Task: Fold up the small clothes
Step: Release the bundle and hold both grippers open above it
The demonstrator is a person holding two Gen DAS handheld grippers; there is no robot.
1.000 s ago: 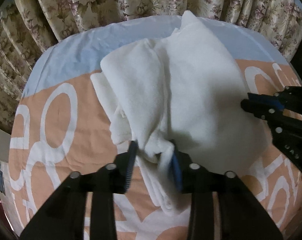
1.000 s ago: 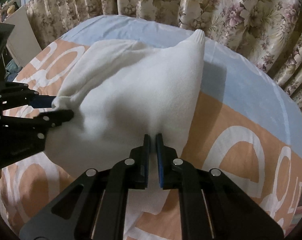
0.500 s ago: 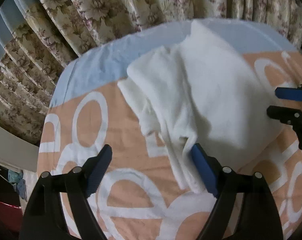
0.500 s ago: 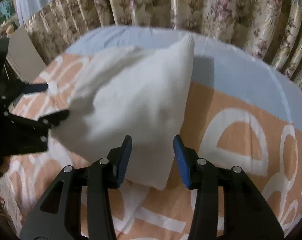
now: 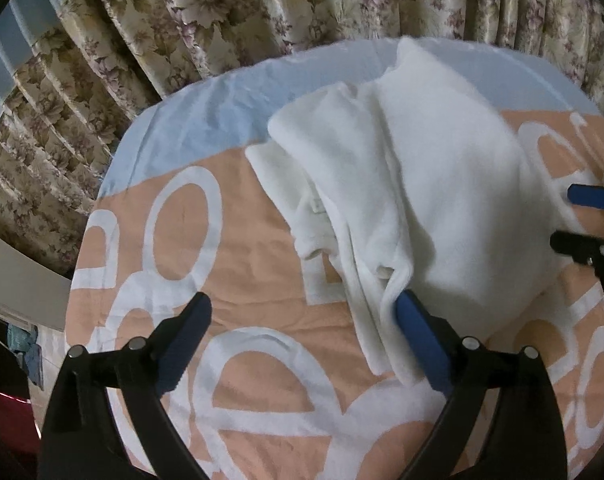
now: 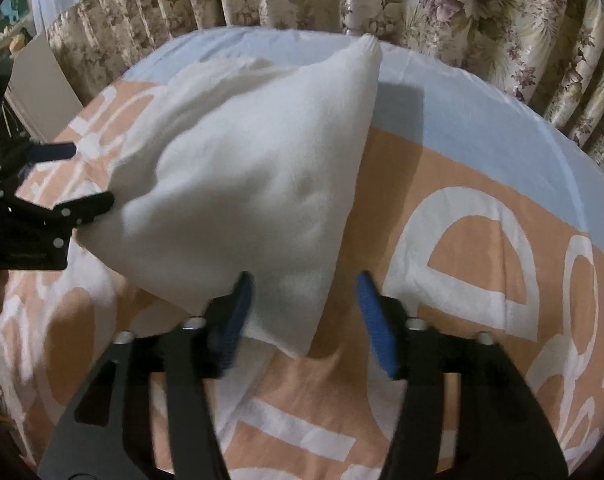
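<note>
Both wrist cameras look down closely, from opposite sides, sharing the white garment (image 5: 430,184).

The garment (image 5: 430,184) is plain white all over, with no print. The bedsheet (image 5: 238,264) beneath it is peach-orange, marked with large white rings and letter shapes, and a pale blue band (image 6: 482,104) runs along its far edge. The curtain (image 5: 230,12) behind is beige-gold and shiny, covered in a floral pattern of mauve and cream blooms. The left gripper (image 5: 302,320) has a black frame, silver screw heads and blue jaw pads. The right gripper (image 6: 304,312) has the same black frame and blue pads.
</note>
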